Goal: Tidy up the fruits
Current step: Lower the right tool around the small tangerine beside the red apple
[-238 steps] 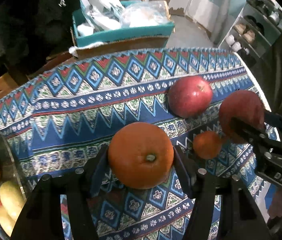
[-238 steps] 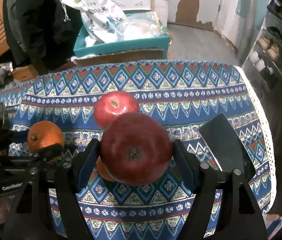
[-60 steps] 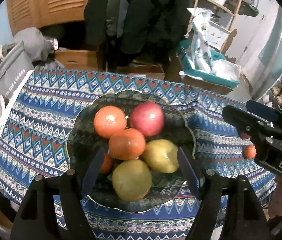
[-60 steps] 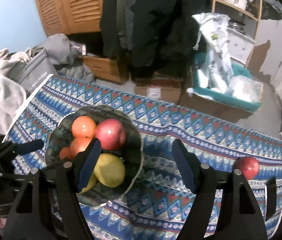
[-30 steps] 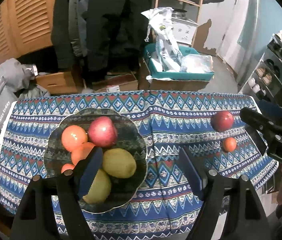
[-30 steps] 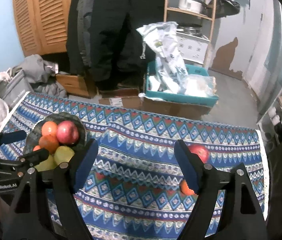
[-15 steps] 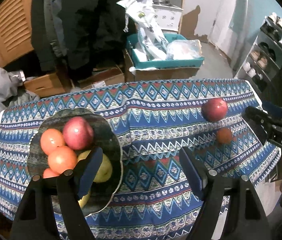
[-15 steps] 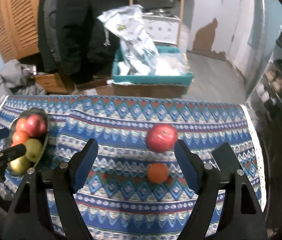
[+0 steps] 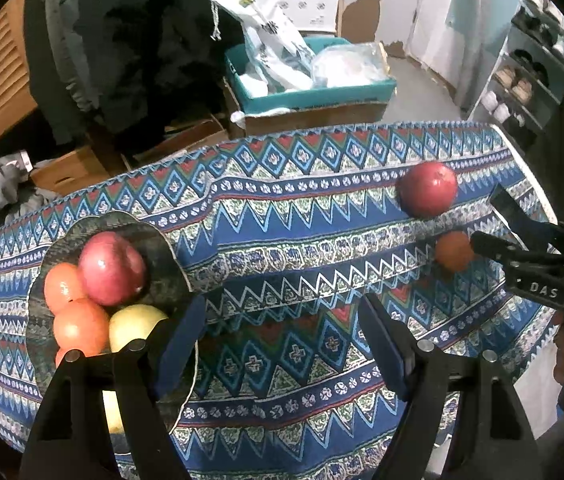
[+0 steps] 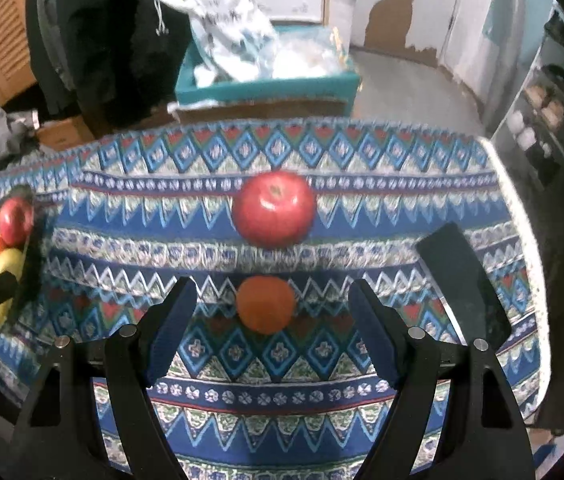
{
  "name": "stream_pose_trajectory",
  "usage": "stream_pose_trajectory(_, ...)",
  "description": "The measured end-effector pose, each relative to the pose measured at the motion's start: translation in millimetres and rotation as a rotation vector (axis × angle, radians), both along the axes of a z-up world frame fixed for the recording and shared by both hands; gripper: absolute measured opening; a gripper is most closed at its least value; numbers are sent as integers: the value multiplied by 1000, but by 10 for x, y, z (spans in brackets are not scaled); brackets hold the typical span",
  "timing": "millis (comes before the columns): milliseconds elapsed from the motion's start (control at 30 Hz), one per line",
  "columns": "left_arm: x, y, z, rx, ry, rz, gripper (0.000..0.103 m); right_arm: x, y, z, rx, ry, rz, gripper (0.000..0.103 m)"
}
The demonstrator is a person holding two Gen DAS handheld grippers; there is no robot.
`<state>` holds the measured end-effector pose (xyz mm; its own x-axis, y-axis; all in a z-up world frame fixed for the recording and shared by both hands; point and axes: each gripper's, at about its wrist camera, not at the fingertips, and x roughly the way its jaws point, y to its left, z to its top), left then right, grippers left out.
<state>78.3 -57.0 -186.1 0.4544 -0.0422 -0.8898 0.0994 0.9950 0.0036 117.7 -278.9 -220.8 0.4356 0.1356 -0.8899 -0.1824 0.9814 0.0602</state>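
A red apple (image 10: pixel 274 209) and a small orange (image 10: pixel 265 303) lie on the patterned tablecloth (image 10: pixel 362 216). My right gripper (image 10: pixel 271 328) is open and empty, its jaws on either side of the small orange, just short of it. The same apple (image 9: pixel 427 189) and orange (image 9: pixel 453 251) show at the right in the left wrist view. My left gripper (image 9: pixel 282 344) is open and empty over the cloth, beside the dark glass plate (image 9: pixel 169 264). The plate holds a red apple (image 9: pixel 110 268), oranges (image 9: pixel 80 326) and yellow fruit (image 9: pixel 135 326).
The right gripper (image 9: pixel 490 220) shows at the right edge of the left wrist view. The plate (image 10: pixel 35 248) sits at the table's left end. Beyond the far edge stand a teal box with bags (image 9: pixel 310 80), cardboard boxes and hanging coats. A shoe rack (image 9: pixel 530 76) is at the right.
Both grippers, earlier shut on an orange and an apple, left them on the plate and are open. Both swung right from the plate; the right one closed in on the small orange.
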Motion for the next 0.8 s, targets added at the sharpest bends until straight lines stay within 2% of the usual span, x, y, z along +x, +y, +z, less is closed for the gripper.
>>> stream_pose_trajectory(200, 39, -55, -157, 9, 21, -12, 80, 70, 55, -288, -24, 46, 17, 79)
stream_pose_trajectory(467, 111, -81, -330, 3, 48, -8, 80, 123, 126, -517, -37, 81, 31, 78)
stream_pose_trajectory(600, 137, -100, -385, 0, 60, -7, 80, 141, 140, -582, -39, 95, 41, 66)
stream_pose_trajectory(733, 160, -121, -398, -11, 67, -7, 80, 160, 152, -625, -30, 97, 43, 47)
stream_pose_trajectory(800, 172, -142, -400, -21, 70, -7, 80, 162, 143, -635, -28, 95, 46, 46)
